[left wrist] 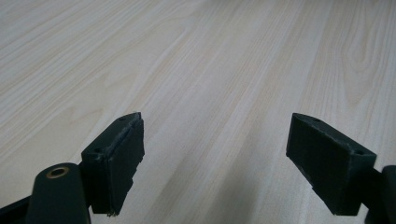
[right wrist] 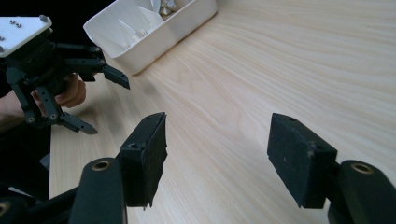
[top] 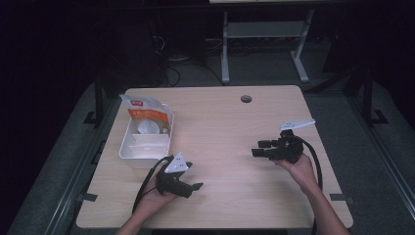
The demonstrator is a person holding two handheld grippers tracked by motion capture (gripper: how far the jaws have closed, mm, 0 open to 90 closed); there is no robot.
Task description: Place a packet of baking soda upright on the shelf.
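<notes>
From the high view we see the pale wooden bench point(top: 230, 147) with a white tray point(top: 142, 147) near its left edge, and an orange-and-white pouch point(top: 147, 111) standing in the tray's far end. Our left tongs point(top: 193, 182) sit just in front of the tray's near corner, pointing toward the middle of the bench, jaws apart and holding nothing. Our right tongs point(top: 259, 148) hover over the right half, well apart from the tray, pointing left toward it, jaws spread and empty. In the left gripper view, the left tongs point(left wrist: 215, 163) stand wide open, with bare wood grain between the two black pads and nothing touching either one. In the right gripper view, the right tongs point(right wrist: 217, 158) are likewise wide open over bare bench, gripping nothing. Beyond them, at upper left, we see the white tray point(right wrist: 187, 23) with its inner dividers, and some crumpled packaging at its far end, too cut off to tell more. Left of that the left tongs point(right wrist: 105, 100) show side-on in a hand, jaws parted and empty.
</notes>
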